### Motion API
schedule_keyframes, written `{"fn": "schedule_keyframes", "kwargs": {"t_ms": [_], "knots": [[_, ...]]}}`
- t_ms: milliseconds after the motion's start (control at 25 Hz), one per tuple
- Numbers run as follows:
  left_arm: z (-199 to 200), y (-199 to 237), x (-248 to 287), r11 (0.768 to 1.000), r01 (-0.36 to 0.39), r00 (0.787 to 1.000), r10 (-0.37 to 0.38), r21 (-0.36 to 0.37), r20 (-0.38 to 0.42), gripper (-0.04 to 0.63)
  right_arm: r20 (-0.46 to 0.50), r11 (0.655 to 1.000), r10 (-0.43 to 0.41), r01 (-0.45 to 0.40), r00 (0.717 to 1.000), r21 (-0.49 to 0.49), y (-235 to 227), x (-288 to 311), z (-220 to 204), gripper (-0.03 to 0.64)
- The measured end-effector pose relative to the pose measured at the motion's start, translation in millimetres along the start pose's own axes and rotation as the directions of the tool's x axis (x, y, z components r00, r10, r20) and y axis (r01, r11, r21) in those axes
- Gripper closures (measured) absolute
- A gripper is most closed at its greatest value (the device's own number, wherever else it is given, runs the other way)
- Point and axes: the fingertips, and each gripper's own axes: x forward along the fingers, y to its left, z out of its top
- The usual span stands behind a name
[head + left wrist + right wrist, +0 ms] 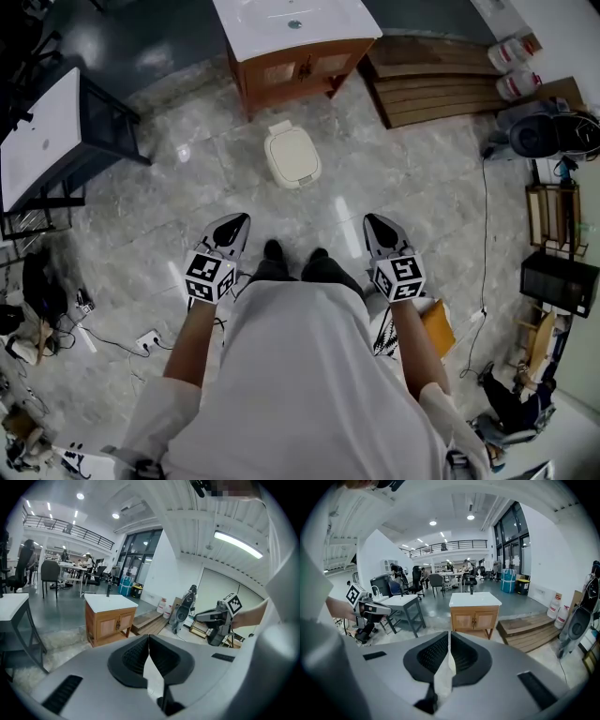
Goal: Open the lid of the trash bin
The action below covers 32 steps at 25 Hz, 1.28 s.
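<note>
Cream plastic is showing near the middle of the head view: the bin [292, 157] is sitting on the marble floor [422, 187] with its lid [290, 148] lying shut. It is just in front of a wooden cabinet [298, 66] with a white top. The person is standing on the near side of the bin, apart from it, with dark shoes [273, 250] pointing toward it.

The left gripper [236, 220] and the right gripper [373, 220] are being held out on either side of the body. Both are aiming forward toward the bin, and neither is touching it.

In the left gripper view the jaws are pressing together at their tips and pinching nothing. The cabinet is showing ahead to the left there, and the right gripper is hanging off to the right. In the right gripper view the jaws are likewise meeting tip to tip with nothing between them. The cabinet is standing ahead there, just right of centre, and the left gripper is showing at the far left.

Wooden steps [436, 80] are lying to the right of the cabinet, with two white jugs [514, 56] at their far end. A dark-framed table [42, 141] with a white top is standing at the left of the floor.
</note>
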Motion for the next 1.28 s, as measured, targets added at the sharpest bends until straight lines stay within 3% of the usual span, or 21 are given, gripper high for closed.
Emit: {"fn": "schedule_keyframes", "kwargs": {"t_ms": [320, 640, 960, 1280], "knots": [[-5.3, -6.9, 18.7, 0.999, -0.015, 1.0, 0.015, -0.032, -0.02, 0.577, -0.036, 0.999, 0.032, -0.032, 0.999, 0.0, -14.6, 14.3, -3.8, 0.578], [-1.0, -22.4, 64.8, 0.995, -0.072, 0.997, 0.069, -0.07, -0.038, 0.577, -0.081, 0.991, 0.122, -0.126, 0.989, -0.046, -55.9, 43.5, -0.3, 0.578], [-11.3, -39.6, 123.0, 0.987, -0.136, 0.988, 0.128, -0.089, -0.09, 0.577, -0.152, 0.964, 0.219, -0.238, 0.964, -0.118, -100.3, 77.3, -9.3, 0.578], [-33.2, -51.5, 182.9, 0.981, -0.174, 0.975, 0.16, -0.085, -0.157, 0.577, -0.217, 0.938, 0.308, -0.333, 0.927, -0.094, -138.7, 110.7, -40.4, 0.578]]}}
